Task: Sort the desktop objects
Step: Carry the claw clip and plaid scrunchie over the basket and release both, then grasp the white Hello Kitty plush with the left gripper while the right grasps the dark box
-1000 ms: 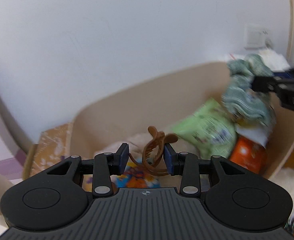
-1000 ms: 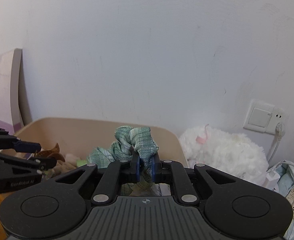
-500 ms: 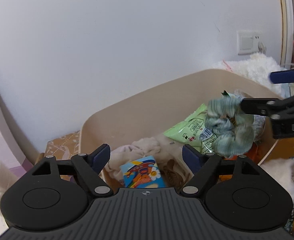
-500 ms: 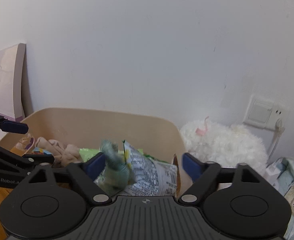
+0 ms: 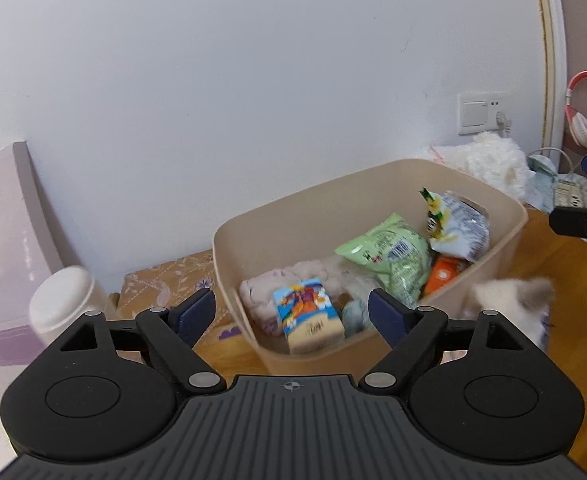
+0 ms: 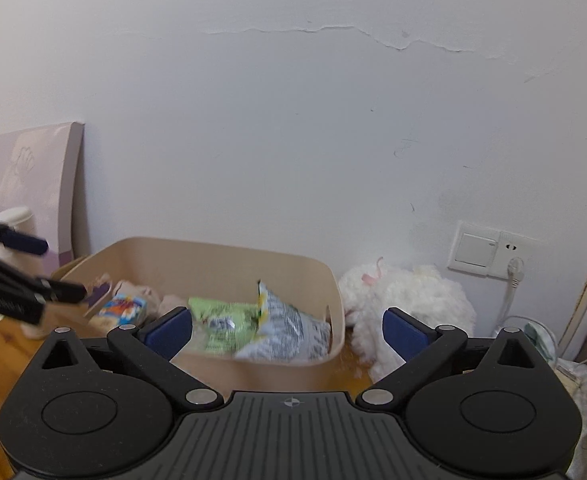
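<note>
A beige bin (image 5: 373, 196) stands on the wooden desk against the wall. It holds a green snack bag (image 5: 389, 256), a silver snack bag (image 5: 457, 224), an orange pack (image 5: 441, 276), a pink cloth (image 5: 261, 292), a colourful tissue pack (image 5: 305, 316) and a green scrunchie (image 5: 353, 314). My left gripper (image 5: 292, 314) is open and empty, above the bin's near edge. My right gripper (image 6: 287, 328) is open and empty, in front of the bin (image 6: 229, 260). The brown hair clip is hidden.
A white jar (image 5: 63, 300) and a patterned box (image 5: 165, 284) sit left of the bin. A lilac panel (image 5: 9, 216) leans on the wall. A white plush toy (image 6: 405, 300) lies right of the bin, a small furry toy (image 5: 509, 300) beside it. A wall socket (image 6: 489, 250) has a cable plugged in.
Both grippers opened and let go: the hair clip and the scrunchie dropped into the bin. Both grippers then pulled back and up from the bin.
</note>
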A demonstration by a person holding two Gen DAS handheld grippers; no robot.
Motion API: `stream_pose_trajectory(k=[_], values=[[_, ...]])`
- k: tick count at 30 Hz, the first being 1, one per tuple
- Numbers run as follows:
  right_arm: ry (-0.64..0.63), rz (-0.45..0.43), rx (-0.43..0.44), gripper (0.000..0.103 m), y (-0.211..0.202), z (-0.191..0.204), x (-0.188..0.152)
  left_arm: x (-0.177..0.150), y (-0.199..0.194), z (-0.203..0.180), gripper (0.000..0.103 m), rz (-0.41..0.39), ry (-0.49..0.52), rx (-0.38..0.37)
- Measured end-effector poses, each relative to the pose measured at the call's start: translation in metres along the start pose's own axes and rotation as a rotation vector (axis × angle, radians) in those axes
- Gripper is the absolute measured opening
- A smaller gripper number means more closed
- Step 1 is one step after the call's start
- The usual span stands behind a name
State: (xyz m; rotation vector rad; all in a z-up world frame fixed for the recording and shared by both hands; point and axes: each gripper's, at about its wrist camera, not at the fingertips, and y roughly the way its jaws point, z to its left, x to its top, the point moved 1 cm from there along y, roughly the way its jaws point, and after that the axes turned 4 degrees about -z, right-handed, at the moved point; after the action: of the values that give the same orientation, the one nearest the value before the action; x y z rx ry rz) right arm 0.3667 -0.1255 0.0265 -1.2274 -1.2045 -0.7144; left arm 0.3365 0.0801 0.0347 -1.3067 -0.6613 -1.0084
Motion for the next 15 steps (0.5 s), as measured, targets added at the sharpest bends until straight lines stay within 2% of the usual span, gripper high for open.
stream_pose_trajectory(k=[8,15], values=[[-0.035,0.082,0.006,0.103,-0.032,-0.002,-0.042,-0.032,-0.031,-0.007,0.087,0.101,-0.066,-0.052],[0.103,0.168,0.039,0.103,-0.034,-0.001,-0.074,-0.064,-0.035,-0.023,0.087,0.145,-0.115,-0.074]])
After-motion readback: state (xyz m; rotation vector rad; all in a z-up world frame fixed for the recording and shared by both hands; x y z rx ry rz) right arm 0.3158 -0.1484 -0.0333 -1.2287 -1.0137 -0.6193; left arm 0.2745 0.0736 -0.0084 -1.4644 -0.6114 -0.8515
